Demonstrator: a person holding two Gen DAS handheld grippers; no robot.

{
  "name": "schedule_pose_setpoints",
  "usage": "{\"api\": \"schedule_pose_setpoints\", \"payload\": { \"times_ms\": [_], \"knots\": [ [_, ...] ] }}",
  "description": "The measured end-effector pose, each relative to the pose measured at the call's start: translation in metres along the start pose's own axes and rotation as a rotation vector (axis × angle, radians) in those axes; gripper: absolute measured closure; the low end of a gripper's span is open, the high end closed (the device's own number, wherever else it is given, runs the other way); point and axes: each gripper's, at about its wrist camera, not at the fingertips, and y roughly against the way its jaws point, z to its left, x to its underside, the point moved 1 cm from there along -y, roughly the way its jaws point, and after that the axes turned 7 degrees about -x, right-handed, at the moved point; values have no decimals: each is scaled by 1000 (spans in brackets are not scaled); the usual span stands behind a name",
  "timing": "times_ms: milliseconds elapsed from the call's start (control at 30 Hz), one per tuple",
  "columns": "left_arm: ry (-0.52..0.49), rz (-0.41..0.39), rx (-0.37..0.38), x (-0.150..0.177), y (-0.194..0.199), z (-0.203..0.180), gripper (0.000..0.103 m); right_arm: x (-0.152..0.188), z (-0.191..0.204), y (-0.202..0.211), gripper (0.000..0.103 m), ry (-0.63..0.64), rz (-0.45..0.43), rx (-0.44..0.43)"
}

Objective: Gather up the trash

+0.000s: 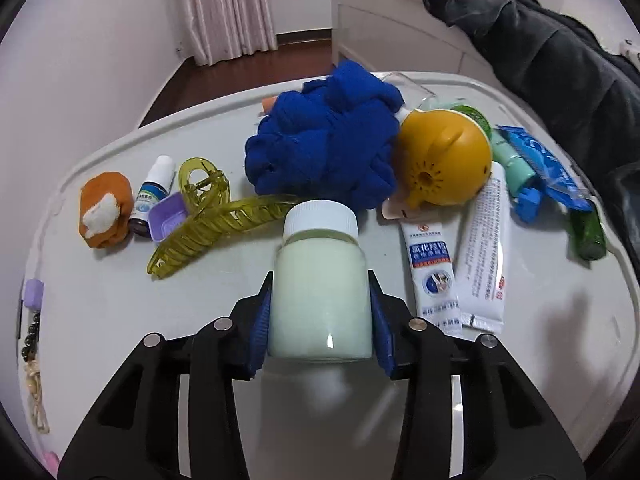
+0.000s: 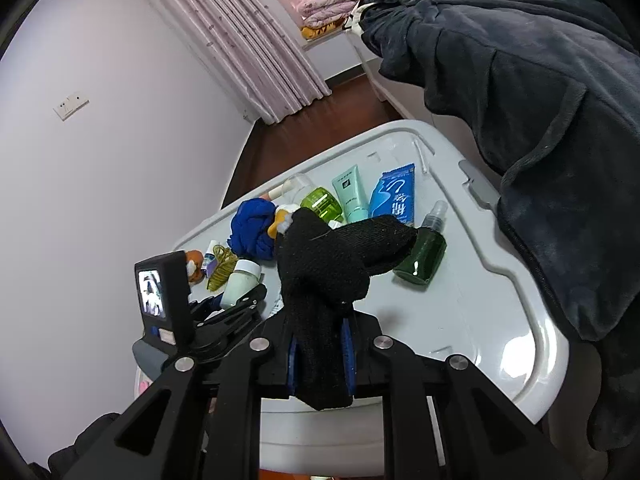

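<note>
Nearest us, our left gripper pinches a white-capped bottle of pale liquid, standing on the grey lid. Behind it, left to right, lie an orange sock, a yellow hair claw, a blue cloth and two tubes. Our right gripper (raised above the lid) clamps a black sock.
</note>
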Motion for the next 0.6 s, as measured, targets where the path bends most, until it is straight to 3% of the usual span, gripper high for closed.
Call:
{"api": "schedule_pose_setpoints", "payload": {
  "times_ms": [100, 267, 500, 600],
  "knots": [
    [41, -23, 42, 9, 15, 13, 62, 2, 6, -6, 86, 14, 12, 4],
    [30, -54, 66, 38, 72, 27, 62, 7, 16, -11, 86, 47, 24, 5],
    [25, -48, 49, 105, 159, 44, 62, 33, 38, -8, 86, 128, 83, -36],
    [67, -36, 52, 134, 187, 52, 62, 56, 52, 4, 86, 150, 110, -43]
  ]
}}
